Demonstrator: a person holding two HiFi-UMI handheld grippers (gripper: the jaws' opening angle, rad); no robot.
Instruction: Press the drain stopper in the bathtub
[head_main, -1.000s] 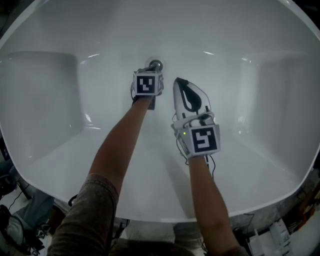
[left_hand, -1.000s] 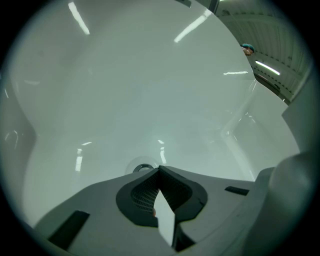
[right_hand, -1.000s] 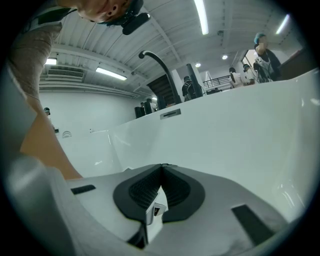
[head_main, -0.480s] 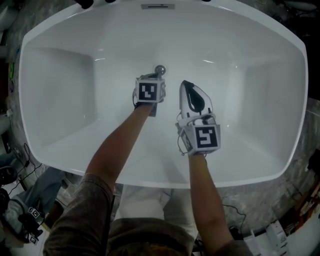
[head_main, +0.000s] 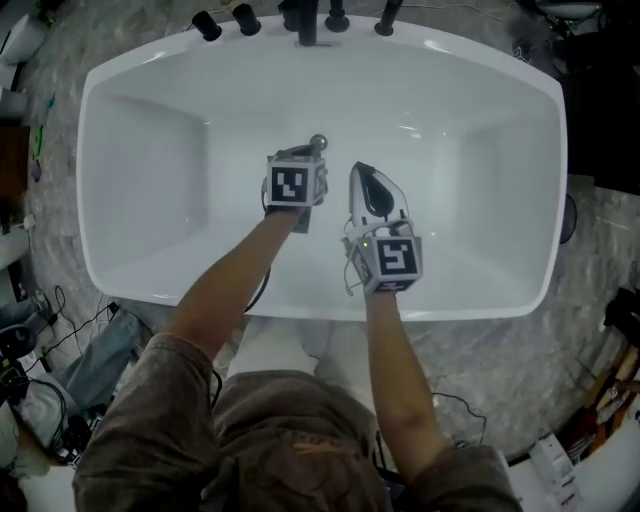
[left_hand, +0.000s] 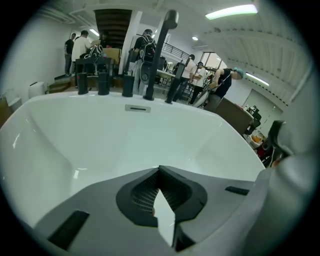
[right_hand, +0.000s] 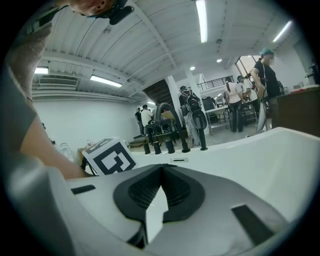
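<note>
Left gripper (head_main: 305, 152) and right gripper (head_main: 362, 176), both closed, higher above the bathtub (head_main: 480, 200).

We note a white bathtub (head_main: 480, 200), silvery drain stopper (head_main: 318, 142), black taps (head_main: 306, 20), mottled grey floor (head_main: 520, 380), and black-and-white square-patterned cubes on the grey left gripper (left_hand: 159, 170) and right gripper (right_hand: 161, 169).

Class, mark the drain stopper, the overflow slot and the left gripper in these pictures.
drain stopper (head_main: 318, 142): head view, its shiny round top.
overflow slot (left_hand: 137, 108): left gripper view, middle of the slot plate.
left gripper (left_hand: 160, 169): left gripper view, where its fingers meet.
</note>
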